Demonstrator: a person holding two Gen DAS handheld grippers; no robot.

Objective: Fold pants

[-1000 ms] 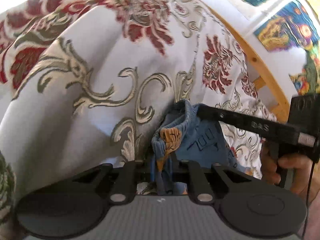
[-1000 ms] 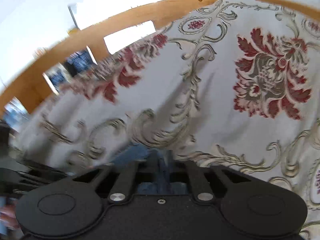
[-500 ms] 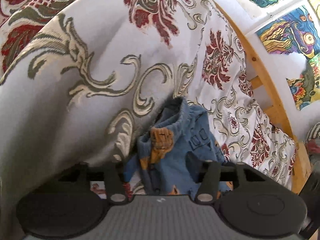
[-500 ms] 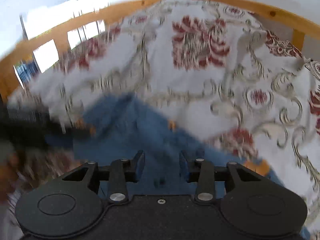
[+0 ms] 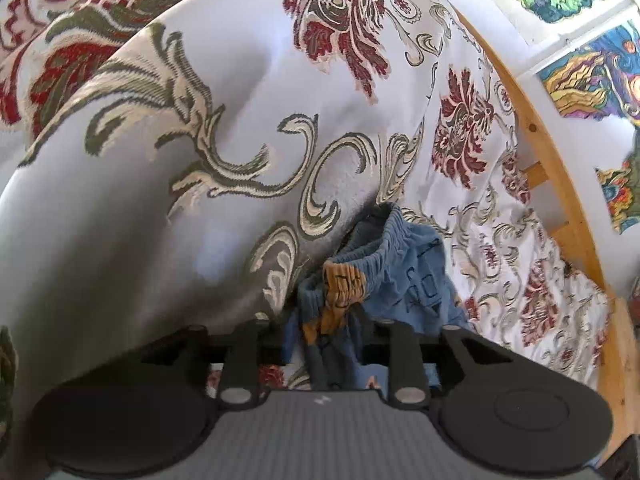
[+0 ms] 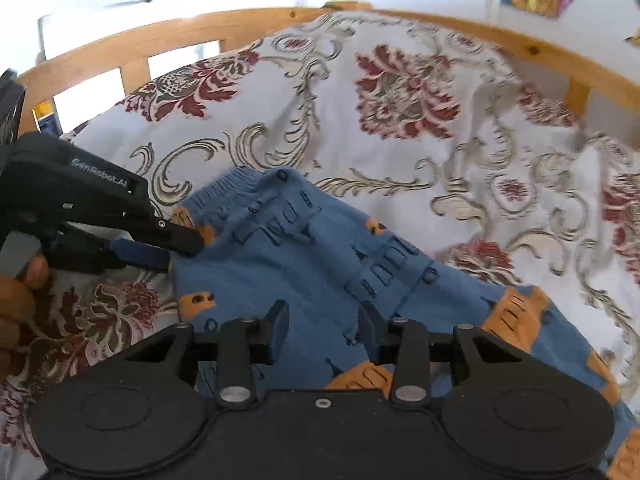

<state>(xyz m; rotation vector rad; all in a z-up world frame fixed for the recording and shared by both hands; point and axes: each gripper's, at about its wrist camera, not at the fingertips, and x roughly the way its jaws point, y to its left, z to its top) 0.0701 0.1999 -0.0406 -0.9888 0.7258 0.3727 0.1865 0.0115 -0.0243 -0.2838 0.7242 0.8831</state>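
Observation:
Blue pants (image 6: 312,264) with orange patches lie spread on a floral bedspread (image 6: 400,152). My right gripper (image 6: 324,332) hovers low over their middle. Its jaws are opening and nothing sits between the pads. My left gripper (image 6: 176,248) reaches in from the left at the waistband end. In the left wrist view the pants (image 5: 408,276) are bunched at the waistband, and a fold of blue and orange cloth stands between the fingers of the left gripper (image 5: 322,332). Those jaws are closing around the fold, and I see no firm pinch.
A wooden bed rail (image 6: 200,36) curves around the far side of the bedspread and shows in the left wrist view as the bed rail (image 5: 560,184) on the right. Colourful pictures (image 5: 592,76) hang on the wall. A person's hand (image 6: 16,300) holds the left gripper's handle.
The left jaws went from pinched on the waistband to wide apart, then narrowed again. The right gripper left the left wrist view and swung over the middle of the pants.

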